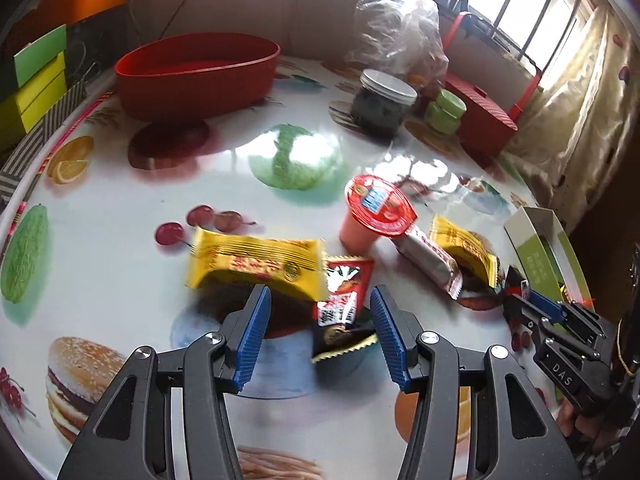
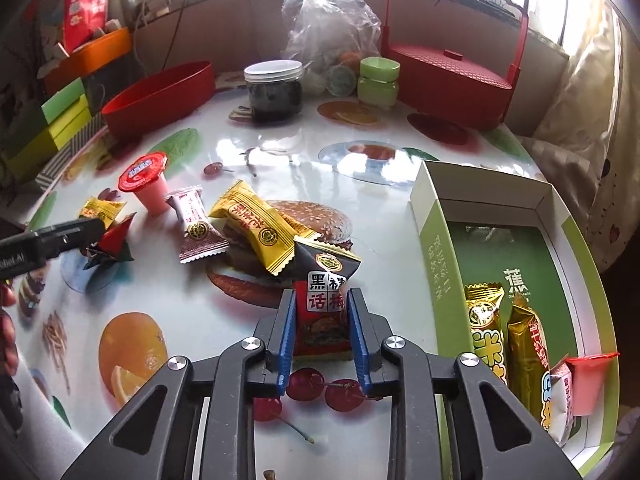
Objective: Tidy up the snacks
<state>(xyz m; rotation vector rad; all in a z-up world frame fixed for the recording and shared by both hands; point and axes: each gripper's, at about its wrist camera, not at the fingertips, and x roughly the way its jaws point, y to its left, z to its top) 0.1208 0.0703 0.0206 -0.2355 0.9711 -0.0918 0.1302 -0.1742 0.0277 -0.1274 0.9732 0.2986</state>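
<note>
My left gripper (image 1: 320, 300) is open, its blue pads either side of a red-and-black triangular packet (image 1: 342, 300) on the table; it also shows in the right wrist view (image 2: 90, 226). A yellow packet (image 1: 256, 262) lies just beyond it. My right gripper (image 2: 320, 304) is shut on a black-and-red plum packet (image 2: 322, 308). A pink jelly cup (image 2: 146, 184), a silver-maroon packet (image 2: 196, 224) and a yellow packet (image 2: 256, 228) lie in the middle. The green-and-white box (image 2: 436, 240) at right holds several snacks.
A red oval tub (image 1: 196, 72), a dark jar with white lid (image 1: 380, 104), green jars (image 2: 378, 76), a plastic bag (image 2: 328, 20) and a red handled basket (image 2: 448, 76) stand at the back. Coloured boxes (image 1: 36, 80) are stacked far left.
</note>
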